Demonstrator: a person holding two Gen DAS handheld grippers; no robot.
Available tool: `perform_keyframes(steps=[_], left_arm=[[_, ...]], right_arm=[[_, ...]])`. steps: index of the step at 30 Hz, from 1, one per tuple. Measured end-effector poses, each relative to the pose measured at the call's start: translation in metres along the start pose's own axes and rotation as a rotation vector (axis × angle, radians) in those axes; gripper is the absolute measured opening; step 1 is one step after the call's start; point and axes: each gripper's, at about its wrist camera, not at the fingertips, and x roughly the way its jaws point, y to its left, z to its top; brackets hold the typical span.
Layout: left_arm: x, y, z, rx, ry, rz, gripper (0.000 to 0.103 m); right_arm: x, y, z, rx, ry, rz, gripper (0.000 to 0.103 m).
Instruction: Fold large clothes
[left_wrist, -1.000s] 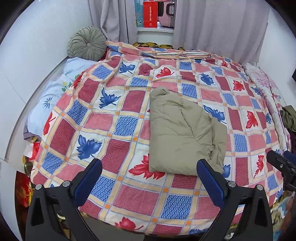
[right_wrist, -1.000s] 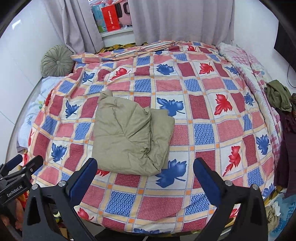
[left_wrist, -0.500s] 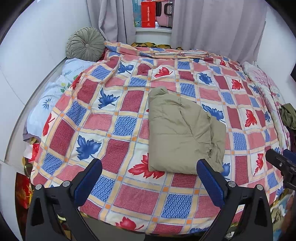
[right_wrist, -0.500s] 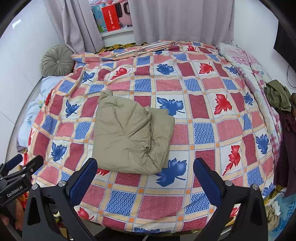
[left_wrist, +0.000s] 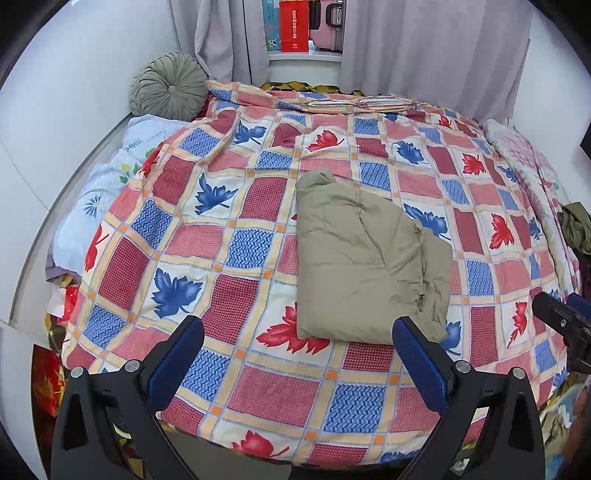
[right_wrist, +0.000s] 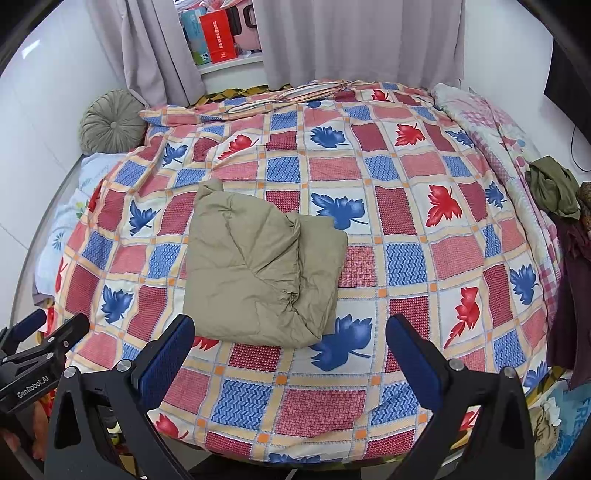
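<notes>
Olive-tan padded garment (left_wrist: 364, 258) (right_wrist: 262, 267) lying folded into a rough rectangle at centre frame in both views, resting flat on the patchwork leaf-print quilt (left_wrist: 236, 254) (right_wrist: 406, 258). Top layer folded over on a diagonal, with a bunched, puckered corner at lower right of the bundle; a narrower under-layer showing along its right side. Surface creased, not smoothed.

Left gripper (left_wrist: 297, 363) held low at the bottom of the left wrist view, fingers spread wide, nothing between the blue pads (left_wrist: 177, 363), clear of the cloth and just short of the garment's near edge. Right gripper (right_wrist: 290, 363) likewise at the bottom of the right wrist view, spread wide and empty, the garment's near edge just beyond its left pad (right_wrist: 166, 360). Each tool visible at the side edge of the other's view.

Open quilt on all sides of the garment, widest to the right in the right wrist view. Round green cushion (left_wrist: 168, 86) (right_wrist: 110, 122) at upper left against the wall; grey curtains (left_wrist: 424, 48) (right_wrist: 354, 37) across the top; dark green clothing (right_wrist: 554, 186) heaped at the right edge of the bed.
</notes>
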Motion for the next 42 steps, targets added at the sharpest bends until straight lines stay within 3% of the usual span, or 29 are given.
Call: perform_keyframes(steps=[42], left_arm=[[0.0022,0.0010,0.0052,0.005,0.006,-0.001,0.102]], right_arm=[[-0.0007,0.0014,0.0011,-0.001,0.006,0.000,0.103]])
